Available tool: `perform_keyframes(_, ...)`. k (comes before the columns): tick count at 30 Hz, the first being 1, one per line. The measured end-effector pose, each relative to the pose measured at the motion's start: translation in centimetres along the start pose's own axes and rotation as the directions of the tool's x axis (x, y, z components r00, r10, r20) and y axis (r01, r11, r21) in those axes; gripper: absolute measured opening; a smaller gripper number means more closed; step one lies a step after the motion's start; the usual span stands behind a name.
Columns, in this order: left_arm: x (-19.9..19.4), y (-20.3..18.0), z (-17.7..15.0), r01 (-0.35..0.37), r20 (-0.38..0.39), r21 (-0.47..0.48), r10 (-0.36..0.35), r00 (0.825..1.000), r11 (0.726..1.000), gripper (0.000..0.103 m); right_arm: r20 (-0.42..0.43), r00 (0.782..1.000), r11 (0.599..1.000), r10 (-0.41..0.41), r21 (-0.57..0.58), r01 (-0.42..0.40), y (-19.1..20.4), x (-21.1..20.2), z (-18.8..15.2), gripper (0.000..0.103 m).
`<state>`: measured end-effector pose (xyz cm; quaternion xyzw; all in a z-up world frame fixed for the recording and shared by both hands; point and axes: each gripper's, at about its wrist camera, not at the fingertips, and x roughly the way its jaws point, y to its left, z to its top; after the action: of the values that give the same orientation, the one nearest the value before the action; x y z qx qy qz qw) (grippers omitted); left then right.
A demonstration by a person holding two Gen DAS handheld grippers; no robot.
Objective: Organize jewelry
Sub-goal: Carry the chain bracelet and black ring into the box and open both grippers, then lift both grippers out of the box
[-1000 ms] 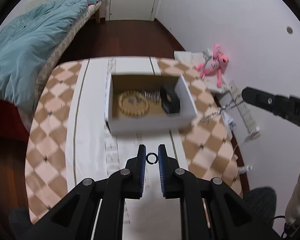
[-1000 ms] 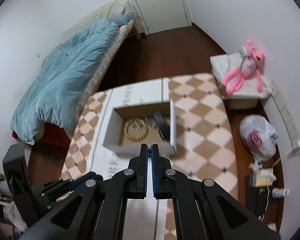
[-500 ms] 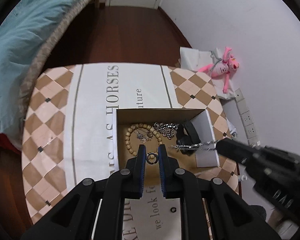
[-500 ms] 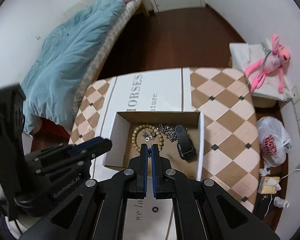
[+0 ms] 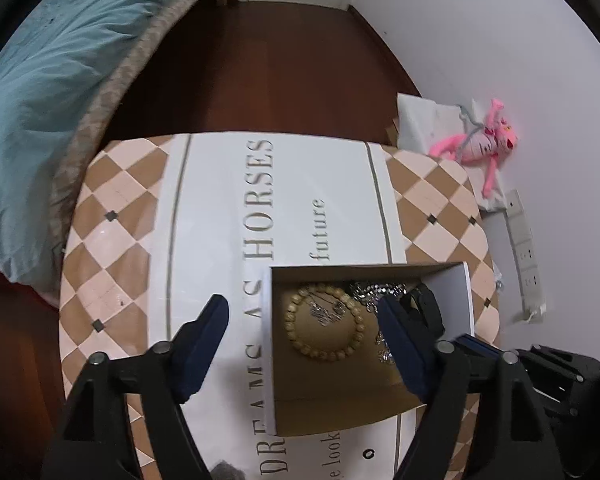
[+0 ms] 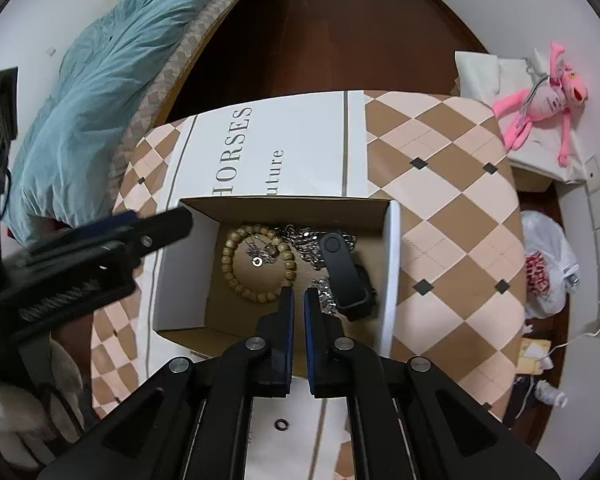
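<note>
Your left gripper [image 5: 302, 330] is wide apart w/ nothing in it, 1 finger over the white cloth, the other over the box [image 5: 267, 344]. In the right wrist view it pokes in from the left, tip at the box's left wall.

Your right gripper [image 6: 296, 304] has fingers nearly together, only a thin gap, and I can't see anything between them. It sits over the box's near edge, pointing into it.

Inside the box [image 6: 392, 264]: bead bracelet [image 6: 259, 262] on the left, a small ring [image 6: 257, 262] lying inside the bracelet loop next to a little silver piece. Silver chain [image 6: 300, 236] is bunched at the back btw the bracelet and the black watch [image 6: 342, 270], which lies on the right side by the white wall. More chain shows near the right gripper's tips.

1 more ring [image 6: 281, 424] sits on the table [image 6: 440, 184] outside the box, on the white strip just below your right gripper. Same ring [image 5: 367, 454] shows in the left wrist view, near the box's front edge.
</note>
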<state>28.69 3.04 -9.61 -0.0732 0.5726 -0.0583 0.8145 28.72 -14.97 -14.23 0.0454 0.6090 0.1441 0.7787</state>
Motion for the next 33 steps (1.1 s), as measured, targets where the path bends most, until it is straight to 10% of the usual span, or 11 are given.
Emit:
perform_keyframes(11, -1.6, 1.1, -4.0, -0.185, 0.095, -0.004, 0.184, 0.978, 0.983, 0.096, 0.078, 0.97, 0.973, -0.228, -0.014, 0.23, -0.9, -1.8, -2.5, 0.099)
perform_keyframes(33, -9.7, -2.3, -10.2, -0.196, 0.277, 0.009, 0.186, 0.943, 0.981, 0.099, 0.275, 0.899, 0.939, -0.341, 0.063, 0.337, 0.0, -9.7, -8.8, 0.1)
